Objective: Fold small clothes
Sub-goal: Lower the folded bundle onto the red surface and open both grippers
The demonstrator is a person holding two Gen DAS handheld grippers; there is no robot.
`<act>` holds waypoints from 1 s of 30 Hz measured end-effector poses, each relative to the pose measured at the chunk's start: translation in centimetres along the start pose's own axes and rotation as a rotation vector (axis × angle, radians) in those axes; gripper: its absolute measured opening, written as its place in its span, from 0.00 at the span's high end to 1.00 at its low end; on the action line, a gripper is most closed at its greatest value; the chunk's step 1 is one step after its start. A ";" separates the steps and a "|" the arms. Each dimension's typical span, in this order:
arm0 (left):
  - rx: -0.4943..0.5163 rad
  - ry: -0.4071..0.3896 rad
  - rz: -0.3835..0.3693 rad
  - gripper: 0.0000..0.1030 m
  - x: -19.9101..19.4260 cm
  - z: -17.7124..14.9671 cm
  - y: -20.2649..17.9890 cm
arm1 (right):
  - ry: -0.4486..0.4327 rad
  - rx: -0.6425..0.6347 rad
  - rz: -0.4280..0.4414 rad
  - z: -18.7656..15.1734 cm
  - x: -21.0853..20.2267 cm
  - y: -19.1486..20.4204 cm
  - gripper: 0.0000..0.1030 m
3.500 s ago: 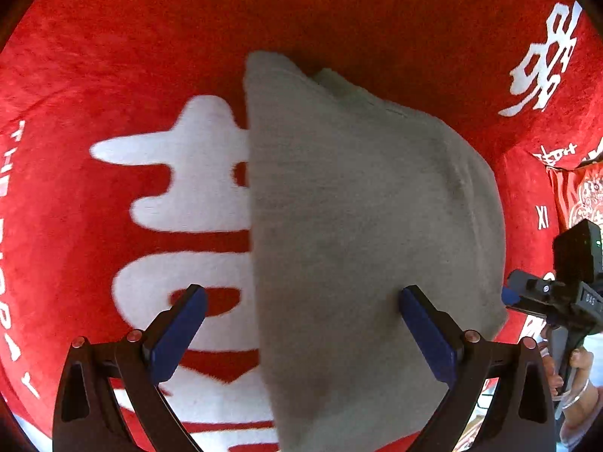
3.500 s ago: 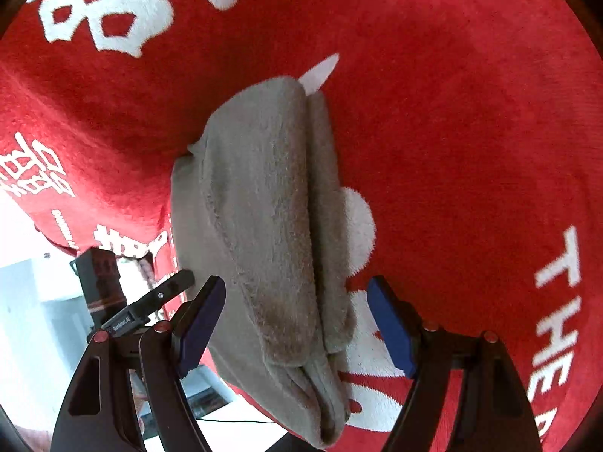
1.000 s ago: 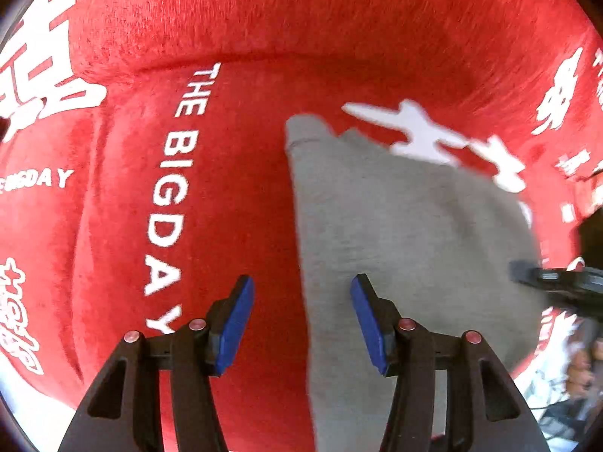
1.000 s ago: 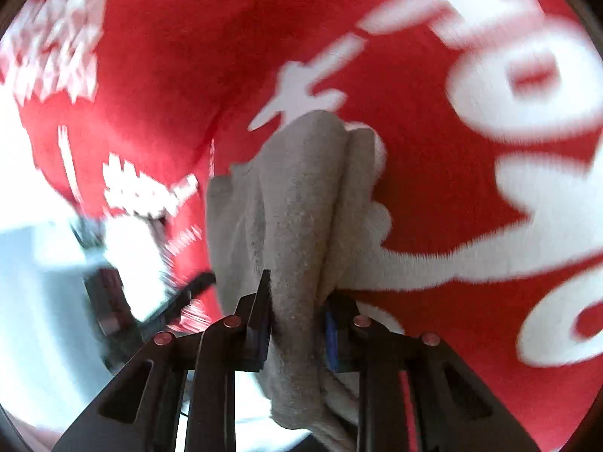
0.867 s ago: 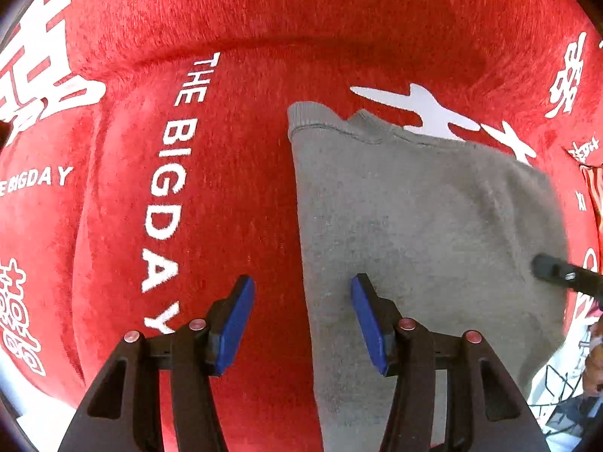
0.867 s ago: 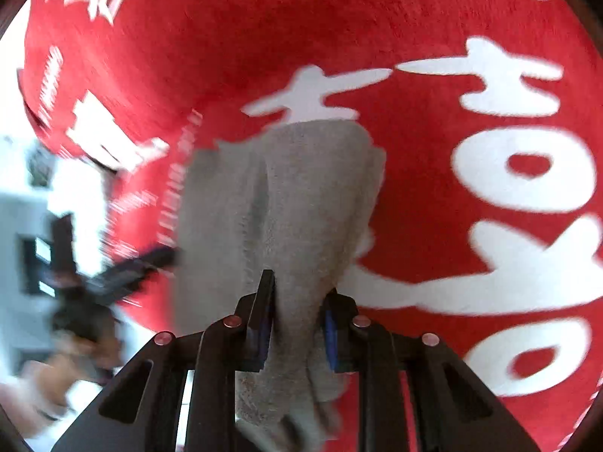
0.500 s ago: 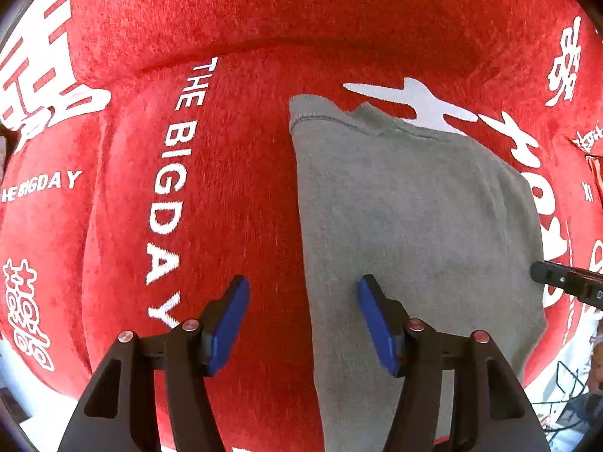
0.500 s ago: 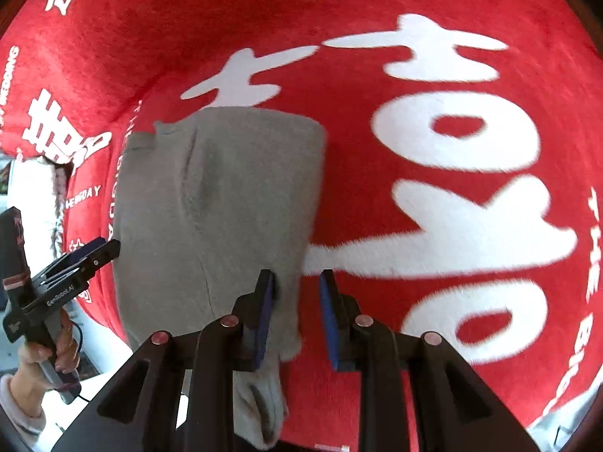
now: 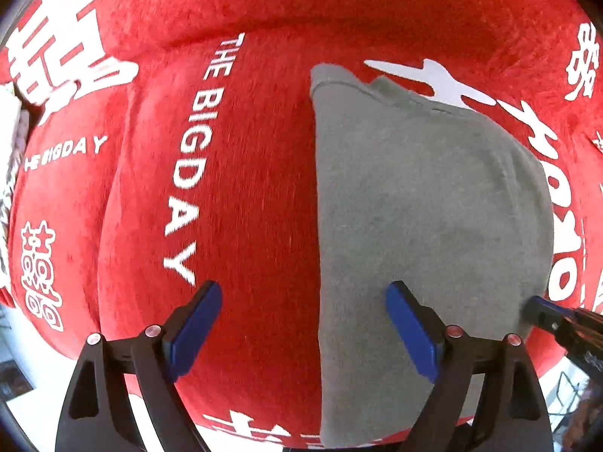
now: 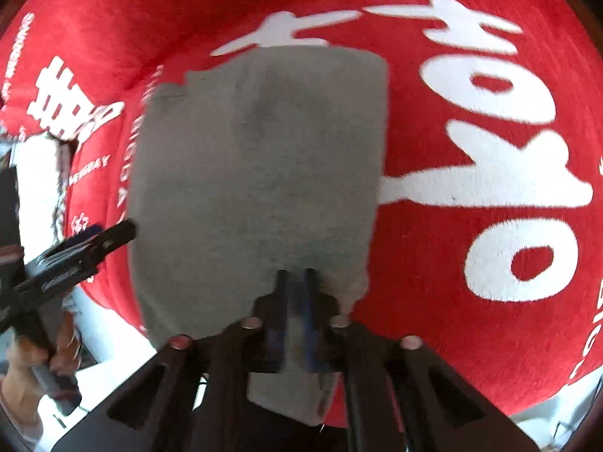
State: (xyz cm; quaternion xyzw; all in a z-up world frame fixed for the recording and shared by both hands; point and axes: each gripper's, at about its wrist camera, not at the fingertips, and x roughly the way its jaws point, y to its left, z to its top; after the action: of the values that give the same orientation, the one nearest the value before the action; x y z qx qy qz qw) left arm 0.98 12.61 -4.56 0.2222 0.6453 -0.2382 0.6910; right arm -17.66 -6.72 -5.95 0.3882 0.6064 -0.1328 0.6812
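Left wrist view: red blanket (image 9: 245, 196) with white lettering across the frame; left gripper (image 9: 303, 326) at lower centre, blue pads (image 9: 196, 324) spread wide, holding nothing, left pad over red plush, right pad over the grey garment (image 9: 426, 226). Garment flat, filling centre-right. Right wrist view: garment (image 10: 256, 173) centre-left on the blanket (image 10: 471, 150); right gripper (image 10: 294, 293) at lower centre, blurred, pinched onto the near edge.
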 end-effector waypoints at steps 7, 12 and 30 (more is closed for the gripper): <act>-0.018 0.017 0.084 0.00 -0.3 -0.6 0.2 | 0.017 0.028 0.004 0.0 -0.7 -0.6 1.00; -0.027 0.030 0.086 0.00 -0.6 -1.0 -0.1 | 0.040 0.045 -0.021 -0.8 -1.4 -0.7 1.00; 0.054 0.055 0.088 0.00 -6.2 -4.0 -2.1 | 0.037 0.093 -0.083 -3.8 -7.2 1.8 0.41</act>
State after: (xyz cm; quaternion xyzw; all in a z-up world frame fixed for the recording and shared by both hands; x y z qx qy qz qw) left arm -3.84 13.69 1.37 0.2755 0.6470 -0.2184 0.6766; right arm -20.91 -4.95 1.52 0.3962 0.6277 -0.1818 0.6450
